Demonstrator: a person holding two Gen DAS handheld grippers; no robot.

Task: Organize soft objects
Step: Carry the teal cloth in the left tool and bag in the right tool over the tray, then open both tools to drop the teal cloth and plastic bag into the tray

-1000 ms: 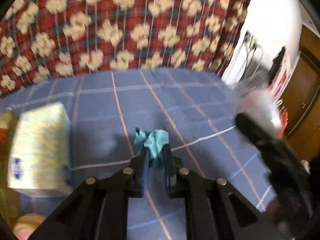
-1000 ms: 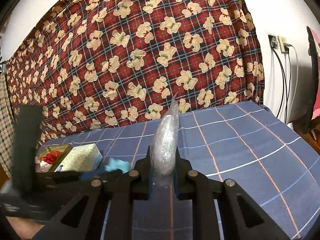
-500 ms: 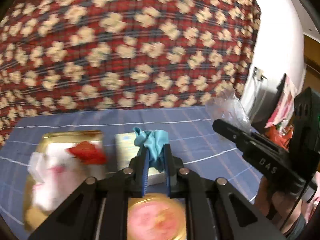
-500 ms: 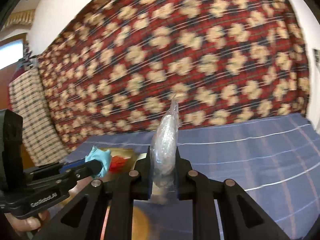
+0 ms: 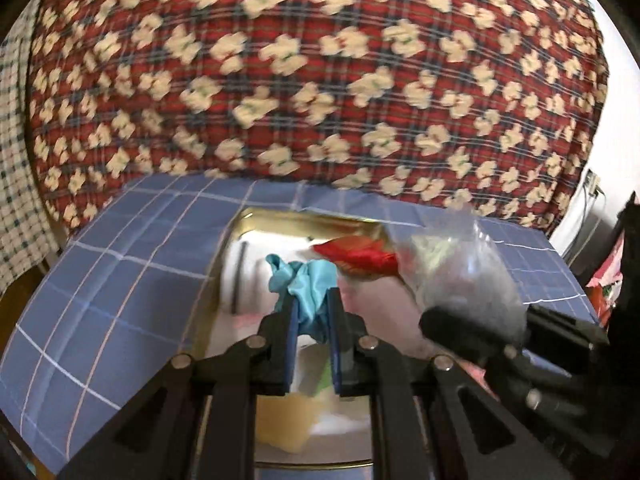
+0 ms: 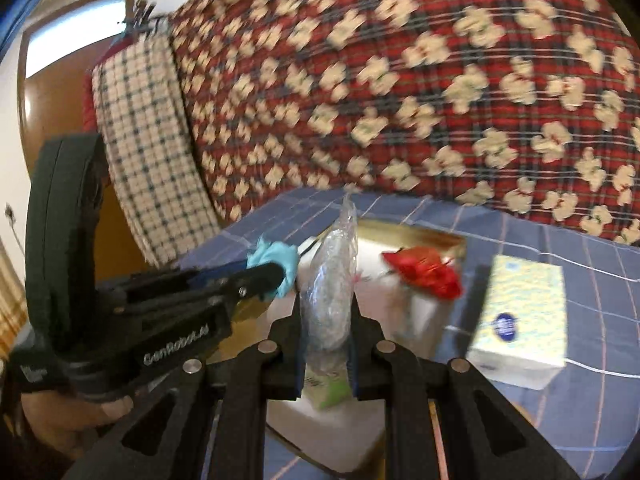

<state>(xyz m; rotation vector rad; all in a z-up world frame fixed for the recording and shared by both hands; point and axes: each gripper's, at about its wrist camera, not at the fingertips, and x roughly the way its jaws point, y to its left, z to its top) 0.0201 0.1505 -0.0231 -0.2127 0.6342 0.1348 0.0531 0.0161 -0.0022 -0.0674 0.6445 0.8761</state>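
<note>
- The teal cloth [image 5: 306, 286] is a crumpled, shiny scrap bunched at the centre of the left wrist view, pinched between the blue-padded fingers of the left gripper [image 5: 313, 312], above the gold tin [image 5: 280, 220].
- The clear plastic bag [image 6: 332, 288], wrinkled and standing upright mid-frame in the right wrist view, is clamped in the right gripper [image 6: 326, 320], just right of the teal cloth there.
- A red crinkled item [image 5: 360, 258] lies in the tin on pale soft things, centre right.
- A yellow-white tissue pack [image 6: 524, 312] sits beside the tin, at right.
- Everything rests on a blue checked cover [image 5: 120, 280]; a red plaid bear-print blanket [image 5: 320, 80] fills the upper frame, and a wooden door [image 6: 56, 92] shows at upper left.
</note>
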